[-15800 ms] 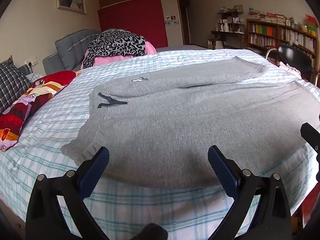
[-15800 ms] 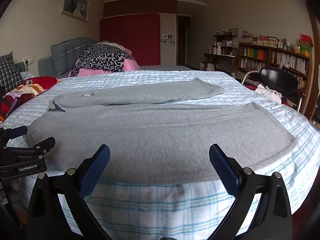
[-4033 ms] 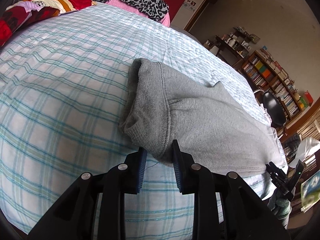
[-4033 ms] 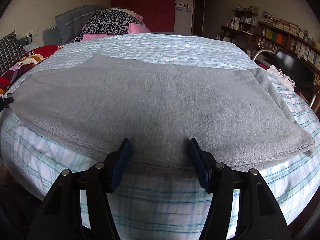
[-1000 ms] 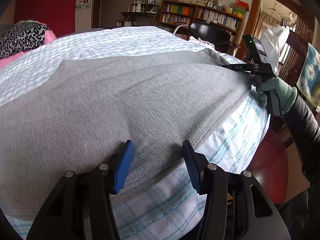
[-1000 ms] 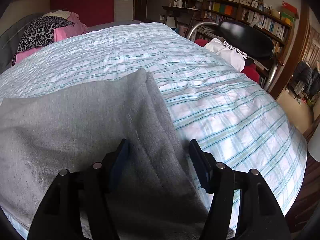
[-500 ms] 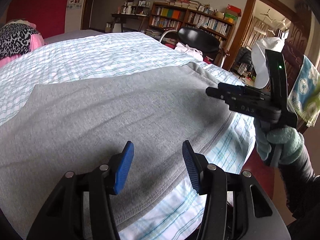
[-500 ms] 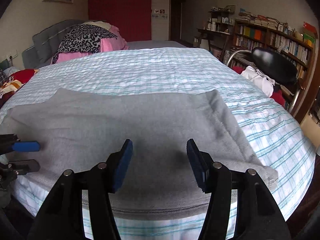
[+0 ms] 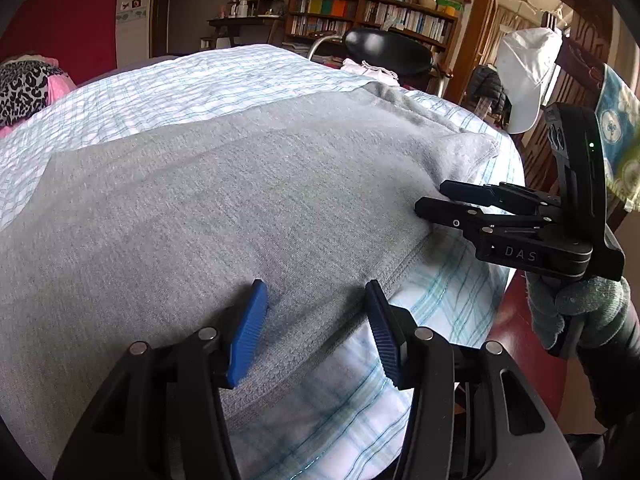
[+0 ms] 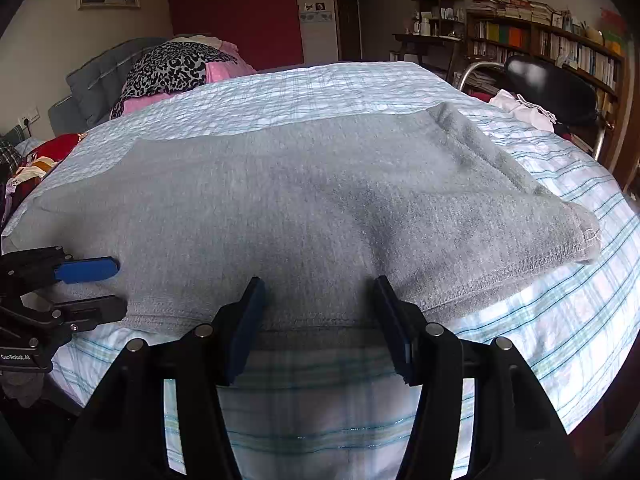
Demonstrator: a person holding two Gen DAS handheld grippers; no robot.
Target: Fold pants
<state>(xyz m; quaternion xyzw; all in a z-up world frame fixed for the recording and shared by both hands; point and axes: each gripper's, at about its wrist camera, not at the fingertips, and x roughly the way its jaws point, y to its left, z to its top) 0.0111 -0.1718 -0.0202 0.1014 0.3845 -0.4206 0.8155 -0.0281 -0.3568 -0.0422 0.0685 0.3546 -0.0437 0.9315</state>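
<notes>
Plaid-sheeted bed (image 10: 400,92), red wardrobe (image 10: 240,12), bookshelf (image 10: 540,44), black chair (image 10: 552,88).

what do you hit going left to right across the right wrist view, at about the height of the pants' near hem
left gripper → grey pants lying flat → the pants' right corner → bare checked bedsheet

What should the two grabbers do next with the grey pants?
Probably push both forward and pinch the near hem: the left gripper and right gripper stand open at the edge of the grey pants, which lie flat, holding nothing yet.
</notes>
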